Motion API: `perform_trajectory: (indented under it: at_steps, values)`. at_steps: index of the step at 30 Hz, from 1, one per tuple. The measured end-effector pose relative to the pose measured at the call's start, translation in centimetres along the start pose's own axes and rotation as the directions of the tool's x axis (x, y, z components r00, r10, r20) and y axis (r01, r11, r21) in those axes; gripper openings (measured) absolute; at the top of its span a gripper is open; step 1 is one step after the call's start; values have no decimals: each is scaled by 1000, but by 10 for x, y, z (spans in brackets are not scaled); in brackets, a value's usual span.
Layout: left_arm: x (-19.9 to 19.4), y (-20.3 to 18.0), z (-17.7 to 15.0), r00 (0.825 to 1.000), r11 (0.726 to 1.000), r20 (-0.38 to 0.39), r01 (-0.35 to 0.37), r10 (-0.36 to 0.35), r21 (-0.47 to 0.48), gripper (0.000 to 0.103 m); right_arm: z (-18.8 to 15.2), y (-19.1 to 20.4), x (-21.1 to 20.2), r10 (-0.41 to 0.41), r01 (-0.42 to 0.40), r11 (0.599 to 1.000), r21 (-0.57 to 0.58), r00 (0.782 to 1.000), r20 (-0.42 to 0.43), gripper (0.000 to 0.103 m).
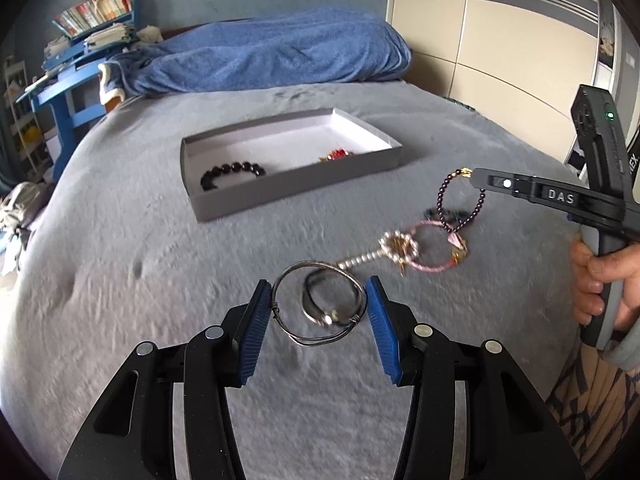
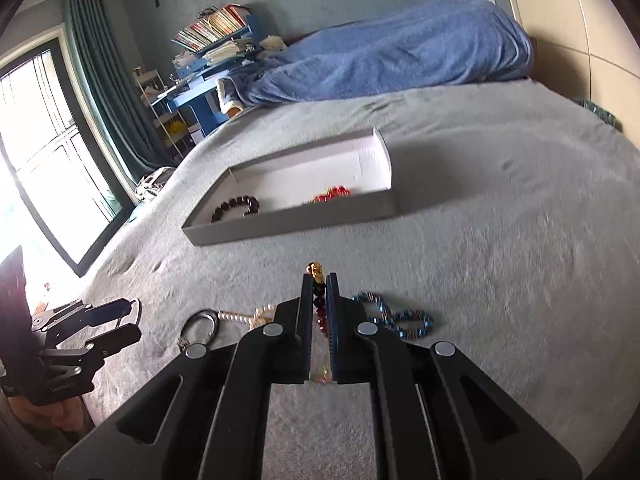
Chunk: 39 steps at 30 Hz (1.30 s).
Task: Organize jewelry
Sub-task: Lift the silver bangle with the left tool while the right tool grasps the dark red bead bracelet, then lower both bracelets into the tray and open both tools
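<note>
My left gripper has its jaws spread wide, blue pads flanking the silver wire bangle that lies on the grey bedspread; the left pad looks to touch the bangle's rim, the right pad sits just beside it. A dark ring with a pale stone lies inside the bangle's loop.

My right gripper is clamped on the dark purple beaded bracelet, its gold clasp poking out past the fingertips. In the left wrist view that bracelet hangs as a loop from the gripper tips, at 2 o'clock from the bangle, above the bedspread.

At 1 o'clock from the bangle: pearl key-shaped charm overlapping a pink cord bracelet. A blue beaded bracelet lies on the bedspread at 3 o'clock from the right fingertips.

Grey shallow box at 12 o'clock, well apart from the loose pieces. Inside: black bead bracelet near its left end, red bead piece near the middle.
</note>
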<state>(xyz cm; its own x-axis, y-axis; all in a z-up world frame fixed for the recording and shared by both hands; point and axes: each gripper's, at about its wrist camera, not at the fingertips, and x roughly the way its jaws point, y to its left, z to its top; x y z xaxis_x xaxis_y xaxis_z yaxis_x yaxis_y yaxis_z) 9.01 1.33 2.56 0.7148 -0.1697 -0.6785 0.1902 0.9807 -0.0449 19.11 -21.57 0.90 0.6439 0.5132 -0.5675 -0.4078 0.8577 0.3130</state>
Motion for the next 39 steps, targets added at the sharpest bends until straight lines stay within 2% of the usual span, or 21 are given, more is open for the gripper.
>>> perform_trajectory:
  at_steps: [11, 22, 31, 39]
  values:
    - [17, 11, 28, 1000, 1000, 24, -11, 11, -4, 50, 27, 5, 5, -8, 8, 1000, -21, 999, 36, 6]
    - [42, 30, 78, 998, 999, 62, -27, 29, -30, 50, 80, 19, 24, 30, -25, 997, -68, 996, 86, 6]
    - [73, 43, 126, 996, 999, 83, -34, 36, -26, 50, 129, 36, 64, 55, -44, 991, -123, 995, 89, 6]
    - [104, 54, 151, 996, 999, 73, -46, 46, -11, 50, 148, 40, 106, 56, -49, 989, -140, 997, 47, 6]
